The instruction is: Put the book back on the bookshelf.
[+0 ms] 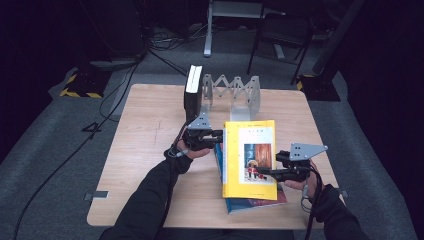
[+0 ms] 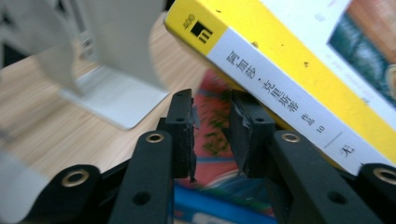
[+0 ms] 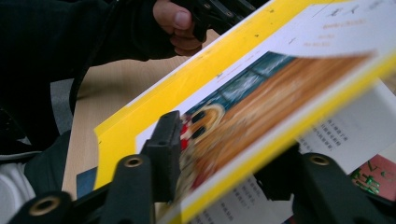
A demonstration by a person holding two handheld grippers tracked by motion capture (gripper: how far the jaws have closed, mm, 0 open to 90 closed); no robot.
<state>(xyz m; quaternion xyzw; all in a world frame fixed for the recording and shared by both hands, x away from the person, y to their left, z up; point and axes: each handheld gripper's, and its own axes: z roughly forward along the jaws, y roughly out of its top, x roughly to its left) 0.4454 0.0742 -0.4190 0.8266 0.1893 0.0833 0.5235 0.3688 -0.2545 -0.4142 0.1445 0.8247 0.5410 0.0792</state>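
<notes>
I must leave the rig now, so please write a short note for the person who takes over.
Left gripper: jaws slightly apart, nothing between them, at the yellow book spine.
Right gripper: shut on its opposite edge; it tilts above the blue book.
Done: black book stands at the rack.
Left: probably stand the yellow book there, then the blue one.

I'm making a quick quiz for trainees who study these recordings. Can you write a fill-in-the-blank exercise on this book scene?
1. The right gripper is shut on the edge of the ____ book.
2. Under that book lies another book with a ____ cover.
3. A black book stands upright against the grey ____ at the far side of the table.
4. The left gripper is at the yellow book's ____ edge.

Missing words: yellow; blue; book stand; left
</notes>
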